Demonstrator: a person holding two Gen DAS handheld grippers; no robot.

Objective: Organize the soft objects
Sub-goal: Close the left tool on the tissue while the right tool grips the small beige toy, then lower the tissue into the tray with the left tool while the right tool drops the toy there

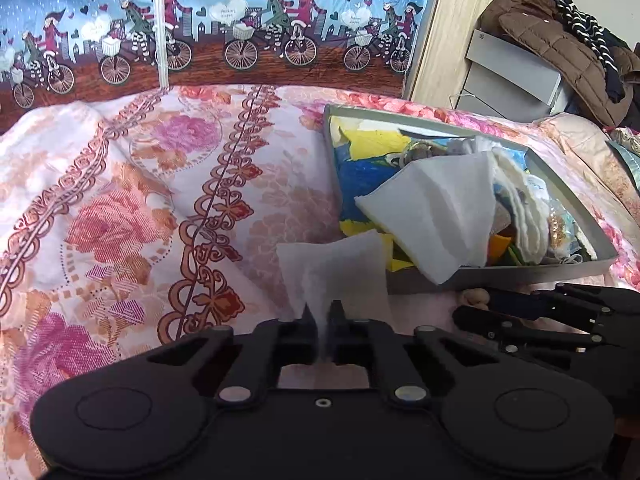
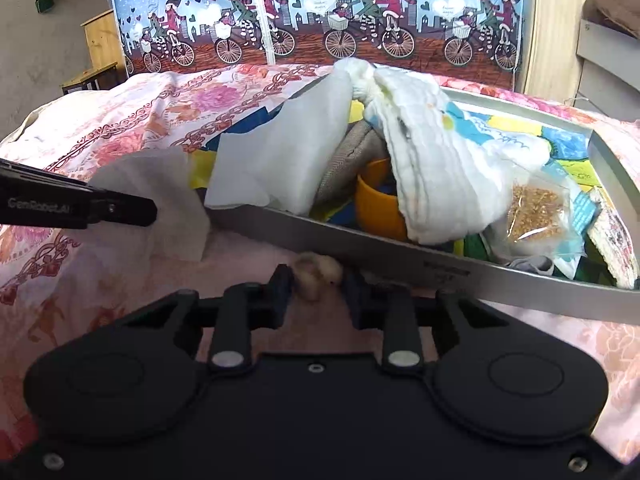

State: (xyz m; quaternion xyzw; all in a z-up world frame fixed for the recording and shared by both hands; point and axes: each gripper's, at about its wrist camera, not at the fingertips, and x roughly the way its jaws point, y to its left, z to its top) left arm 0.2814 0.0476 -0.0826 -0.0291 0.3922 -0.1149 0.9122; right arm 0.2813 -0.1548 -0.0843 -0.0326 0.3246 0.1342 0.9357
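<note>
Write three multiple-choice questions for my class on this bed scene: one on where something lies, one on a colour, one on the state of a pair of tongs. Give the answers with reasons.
1. Where is the small fluffy ball?
A. inside the tray
B. on the bedspread, just outside the grey tray
C. on the jacket

2. What colour is the cup in the tray?
A. orange
B. green
C. black

3. What are the left tongs doing?
A. standing wide open
B. gripping the cup
C. pinching a white cloth

Answers: B, since the ball lies on the spread between the right tongs, before the tray wall; A, since its orange rim shows under the cloths; C, since the cloth rises from between the closed tips.
</note>
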